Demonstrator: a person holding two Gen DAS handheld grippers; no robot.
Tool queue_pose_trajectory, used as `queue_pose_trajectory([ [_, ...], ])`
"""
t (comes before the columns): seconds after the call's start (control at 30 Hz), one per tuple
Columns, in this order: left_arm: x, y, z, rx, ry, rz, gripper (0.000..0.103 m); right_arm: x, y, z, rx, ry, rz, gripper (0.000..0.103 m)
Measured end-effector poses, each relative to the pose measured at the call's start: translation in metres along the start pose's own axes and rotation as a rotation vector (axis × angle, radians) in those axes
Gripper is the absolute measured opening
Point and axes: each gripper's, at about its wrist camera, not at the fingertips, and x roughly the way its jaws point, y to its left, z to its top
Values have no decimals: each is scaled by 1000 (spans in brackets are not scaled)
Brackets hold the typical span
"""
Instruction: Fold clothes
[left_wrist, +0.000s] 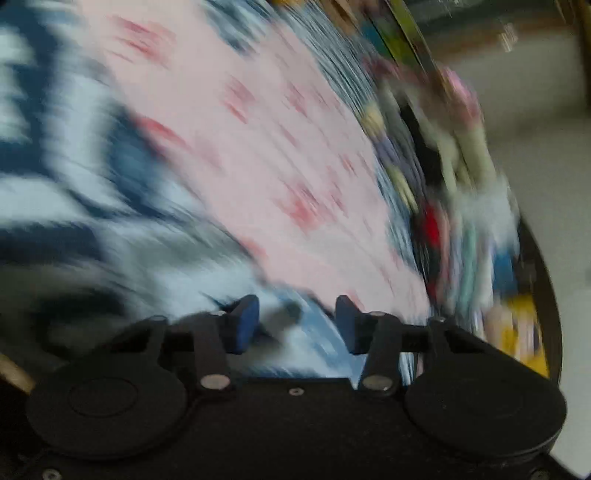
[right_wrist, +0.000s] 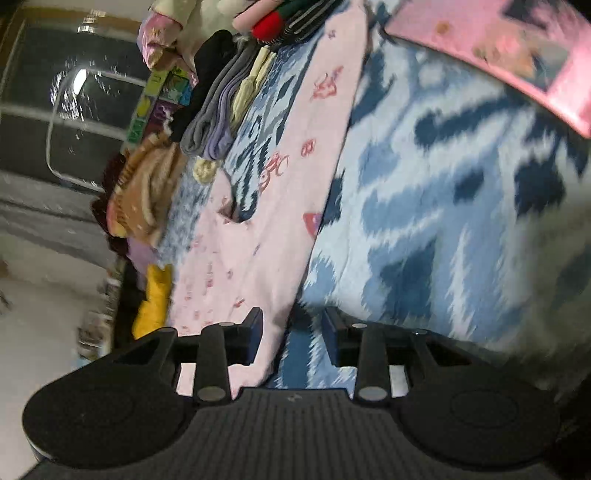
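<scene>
A bedroom in a home. A bed is spread with a blue-and-white patterned blanket (right_wrist: 443, 192), and a pink printed garment (right_wrist: 295, 166) lies flat on it. Folded clothes (right_wrist: 221, 107) are heaped along the bed's edge, beside a pink pillow (right_wrist: 498, 48). Past the edge is pale floor (right_wrist: 44, 295). The left wrist view is blurred.
</scene>
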Motion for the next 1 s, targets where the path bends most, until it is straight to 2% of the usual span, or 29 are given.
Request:
queue_pose_trajectory([
  [0.2, -2, 3, 7, -20, -71, 5, 43, 14, -4, -2, 43, -11, 79, 36],
  [0.3, -3, 5, 10, -30, -107, 7, 43, 21, 2, -6, 23, 10, 87, 37],
  [0.4, 8, -5, 9, 19, -96, 14, 42, 22, 7, -13, 1, 21, 83, 36],
  [0.43, 11, -5, 9, 24, -86, 20, 35, 22, 9, -15, -5, 18, 76, 34],
  [0.47, 15, -5, 10, 29, -75, 26, 26, 23, 9, -16, -7, 17, 66, 27],
  [0.5, 18, -5, 10, 34, -65, 32, 4, 23, 8, -16, -7, 20, 56, 13],
  [0.53, 18, -5, 9, 36, -57, 41, 5, 23, 7, -16, -3, 26, 42, 9],
  [0.7, 7, -3, 1, 29, -21, 95, 1, 3, 4, -25, 13, 36, -10, 8],
  [0.8, 2, -3, -1, 36, 4, 118, 7, 8, 3, -29, -23, 47, -36, 5],
  [1.0, -6, -11, 0, 84, 61, 141, 8, -11, 20, -28, -133, 77, -112, 14],
])
